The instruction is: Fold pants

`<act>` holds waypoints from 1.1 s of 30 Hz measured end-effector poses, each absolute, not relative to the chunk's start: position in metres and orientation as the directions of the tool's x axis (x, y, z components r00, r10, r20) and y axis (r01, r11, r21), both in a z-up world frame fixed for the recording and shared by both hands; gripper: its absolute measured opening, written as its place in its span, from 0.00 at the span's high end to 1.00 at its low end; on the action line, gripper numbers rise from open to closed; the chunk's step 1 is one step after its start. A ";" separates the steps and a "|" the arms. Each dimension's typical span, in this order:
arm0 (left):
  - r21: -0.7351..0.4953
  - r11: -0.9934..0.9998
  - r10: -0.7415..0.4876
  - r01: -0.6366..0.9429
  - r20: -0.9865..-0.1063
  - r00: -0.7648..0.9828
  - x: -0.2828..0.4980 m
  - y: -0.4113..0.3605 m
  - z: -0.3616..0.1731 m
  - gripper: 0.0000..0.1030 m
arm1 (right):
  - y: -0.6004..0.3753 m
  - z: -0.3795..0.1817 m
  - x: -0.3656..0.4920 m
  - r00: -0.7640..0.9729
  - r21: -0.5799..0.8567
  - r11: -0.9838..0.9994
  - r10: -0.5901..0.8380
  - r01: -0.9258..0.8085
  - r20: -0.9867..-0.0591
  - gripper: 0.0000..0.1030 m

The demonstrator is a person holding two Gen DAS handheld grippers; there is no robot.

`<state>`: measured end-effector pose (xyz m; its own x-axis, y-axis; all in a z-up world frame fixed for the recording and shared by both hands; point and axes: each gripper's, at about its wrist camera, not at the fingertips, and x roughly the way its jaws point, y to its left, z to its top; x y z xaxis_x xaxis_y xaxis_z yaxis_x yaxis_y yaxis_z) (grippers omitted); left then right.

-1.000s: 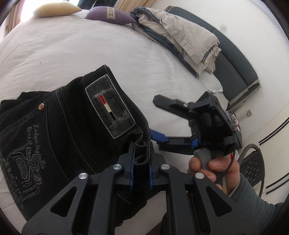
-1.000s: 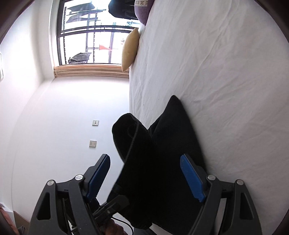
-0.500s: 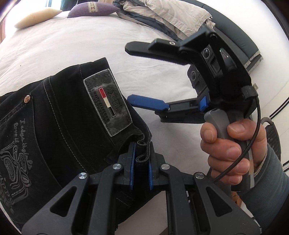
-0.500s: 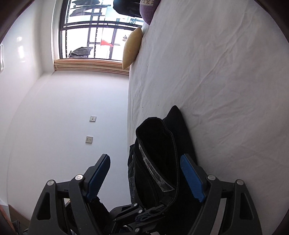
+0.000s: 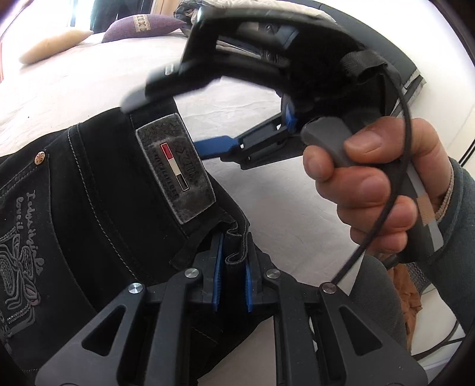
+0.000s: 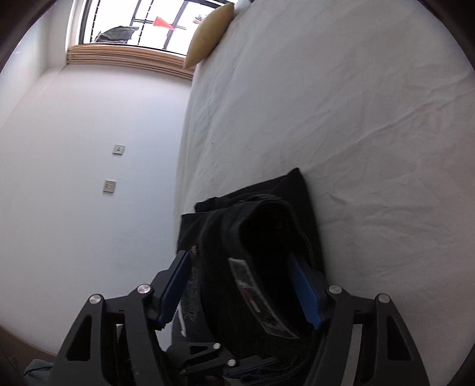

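1. The left tool (image 5: 231, 276) stays clamped on the waistband of the black pants (image 5: 89, 213), which lie on the bed (image 5: 74, 89).
2. The right tool (image 6: 243, 285), jaws apart, has moved in to straddle the waistband, ready for a second grip.

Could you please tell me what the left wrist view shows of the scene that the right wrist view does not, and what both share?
Only the left wrist view shows the left tool shut on the black jeans' waistband, the grey brand patch, the embroidered pocket, the purple cushion, the heaped bedding and the person's right hand.

Only the right wrist view shows the window, two wall sockets and the right tool's blue pads open on either side of the waistband.

Both show the jeans, the white bed sheet, the beige pillow and the right tool.
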<state>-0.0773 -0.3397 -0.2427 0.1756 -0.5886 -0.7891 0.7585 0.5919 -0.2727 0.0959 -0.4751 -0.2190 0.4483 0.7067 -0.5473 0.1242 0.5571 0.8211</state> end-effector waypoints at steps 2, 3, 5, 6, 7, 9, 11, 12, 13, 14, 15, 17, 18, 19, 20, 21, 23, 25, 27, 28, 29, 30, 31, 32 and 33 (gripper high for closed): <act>-0.279 0.592 -0.593 0.756 -0.786 0.175 -0.077 -0.339 -0.245 0.90 | -0.482 -0.213 0.090 0.479 0.822 0.556 0.693 0.122 -0.539 0.46; -0.281 0.593 -0.595 0.754 -0.784 0.176 -0.078 -0.339 -0.247 0.90 | -0.485 -0.204 0.087 0.508 0.823 0.560 0.683 0.097 -0.525 0.46; -0.276 0.593 -0.595 0.757 -0.783 0.181 -0.080 -0.339 -0.250 0.89 | -0.480 -0.193 0.086 0.493 0.778 0.626 0.658 0.062 -0.569 0.46; -0.275 0.594 -0.595 0.756 -0.783 0.183 -0.081 -0.339 -0.251 0.89 | -0.474 -0.192 0.089 0.456 0.742 0.669 0.644 0.054 -0.614 0.46; -0.277 0.596 -0.595 0.754 -0.782 0.183 -0.081 -0.340 -0.253 0.89 | -0.466 -0.195 0.092 0.415 0.705 0.707 0.627 0.051 -0.659 0.46; -0.281 0.596 -0.597 0.752 -0.782 0.181 -0.084 -0.342 -0.257 0.89 | -0.454 -0.209 0.097 0.336 0.668 0.744 0.620 0.036 -0.709 0.61; -0.284 0.595 -0.598 0.752 -0.781 0.178 -0.085 -0.338 -0.259 0.89 | -0.443 -0.219 0.098 0.300 0.626 0.779 0.596 0.006 -0.745 0.74; -0.289 0.594 -0.603 0.751 -0.778 0.178 -0.085 -0.336 -0.259 0.89 | -0.443 -0.219 0.097 0.306 0.623 0.782 0.593 0.002 -0.745 0.77; -0.295 0.593 -0.606 0.749 -0.776 0.174 -0.082 -0.334 -0.259 0.88 | -0.444 -0.218 0.096 0.312 0.628 0.778 0.597 0.000 -0.739 0.78; -0.301 0.590 -0.610 0.749 -0.774 0.170 -0.080 -0.331 -0.259 0.88 | -0.444 -0.217 0.095 0.318 0.623 0.782 0.591 -0.004 -0.741 0.80; -0.308 0.585 -0.615 0.750 -0.772 0.163 -0.080 -0.329 -0.259 0.87 | -0.446 -0.216 0.092 0.321 0.613 0.790 0.582 -0.008 -0.747 0.84; -0.315 0.582 -0.617 0.750 -0.772 0.154 -0.077 -0.324 -0.256 0.86 | -0.445 -0.213 0.090 0.323 0.589 0.808 0.561 -0.015 -0.762 0.87; -0.316 0.581 -0.619 0.750 -0.770 0.155 -0.076 -0.320 -0.254 0.86 | -0.444 -0.213 0.089 0.323 0.580 0.814 0.554 -0.017 -0.767 0.88; -0.316 0.581 -0.624 0.750 -0.764 0.162 -0.076 -0.318 -0.250 0.86 | -0.445 -0.213 0.088 0.323 0.581 0.814 0.555 -0.019 -0.767 0.88; -0.316 0.580 -0.630 0.751 -0.758 0.168 -0.078 -0.315 -0.247 0.86 | -0.445 -0.213 0.090 0.327 0.589 0.808 0.560 -0.013 -0.761 0.88; -0.319 0.578 -0.634 0.751 -0.755 0.168 -0.078 -0.312 -0.241 0.85 | -0.447 -0.215 0.091 0.332 0.603 0.798 0.570 -0.003 -0.752 0.88; -0.348 0.560 -0.656 0.752 -0.741 0.146 -0.083 -0.301 -0.233 0.85 | -0.450 -0.221 0.091 0.344 0.619 0.785 0.577 0.016 -0.741 0.88; -0.366 0.552 -0.679 0.749 -0.719 0.149 -0.087 -0.282 -0.223 0.85 | -0.454 -0.226 0.088 0.361 0.634 0.773 0.585 0.022 -0.726 0.89; -0.374 0.566 -0.692 0.735 -0.701 0.175 -0.085 -0.260 -0.212 0.85 | -0.457 -0.227 0.080 0.382 0.649 0.760 0.590 0.037 -0.712 0.89; -0.378 0.578 -0.695 0.723 -0.692 0.194 -0.080 -0.247 -0.207 0.85 | -0.459 -0.229 0.075 0.395 0.661 0.749 0.594 0.046 -0.700 0.89; -0.374 0.598 -0.689 0.709 -0.691 0.217 -0.074 -0.236 -0.208 0.85 | -0.462 -0.232 0.070 0.412 0.680 0.732 0.603 0.055 -0.683 0.89; -0.365 0.622 -0.673 0.693 -0.702 0.235 -0.067 -0.228 -0.208 0.85 | -0.464 -0.237 0.066 0.418 0.705 0.706 0.621 0.068 -0.662 0.89; -0.362 0.650 -0.653 0.668 -0.716 0.247 -0.055 -0.219 -0.203 0.85 | -0.467 -0.242 0.064 0.427 0.730 0.680 0.639 0.075 -0.640 0.89; -0.368 0.683 -0.632 0.632 -0.731 0.258 -0.043 -0.210 -0.211 0.85 | -0.471 -0.244 0.061 0.439 0.749 0.657 0.651 0.081 -0.619 0.88; -0.376 0.705 -0.620 0.601 -0.737 0.267 -0.031 -0.199 -0.213 0.85 | -0.472 -0.245 0.059 0.447 0.764 0.639 0.659 0.092 -0.605 0.84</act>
